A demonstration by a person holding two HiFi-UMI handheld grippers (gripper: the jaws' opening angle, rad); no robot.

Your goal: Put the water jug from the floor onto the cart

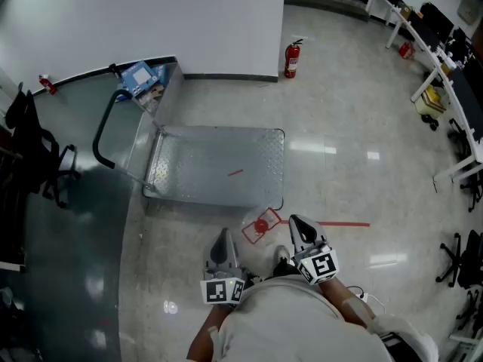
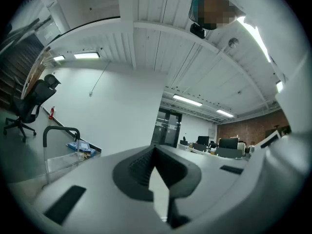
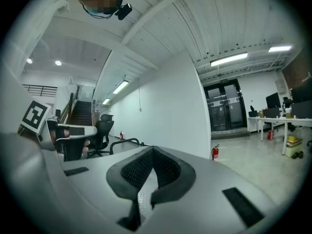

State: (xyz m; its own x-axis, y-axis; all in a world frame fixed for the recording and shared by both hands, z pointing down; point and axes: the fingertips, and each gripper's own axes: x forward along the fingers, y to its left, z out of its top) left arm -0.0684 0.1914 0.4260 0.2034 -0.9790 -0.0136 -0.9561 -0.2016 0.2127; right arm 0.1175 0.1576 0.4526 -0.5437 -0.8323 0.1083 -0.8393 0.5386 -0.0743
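Observation:
The water jug (image 1: 259,225), clear with a red cap, stands on the floor just in front of the near right corner of the cart (image 1: 215,164). The cart is a flat metal platform with a black handle (image 1: 102,130) at its left end. My left gripper (image 1: 223,237) is shut and empty, held low to the left of the jug. My right gripper (image 1: 296,222) is shut and empty too, just right of the jug. Neither touches it. Both gripper views look level across the room; the jug is hidden in both, and the cart handle (image 2: 60,130) (image 3: 125,141) shows in each.
A red fire extinguisher (image 1: 292,58) (image 3: 215,152) stands by the white wall column. A blue box (image 1: 142,78) sits beyond the cart's handle end. Black office chairs (image 1: 36,157) are at the left, white desks (image 1: 441,66) at the right. A red tape line (image 1: 339,223) marks the floor.

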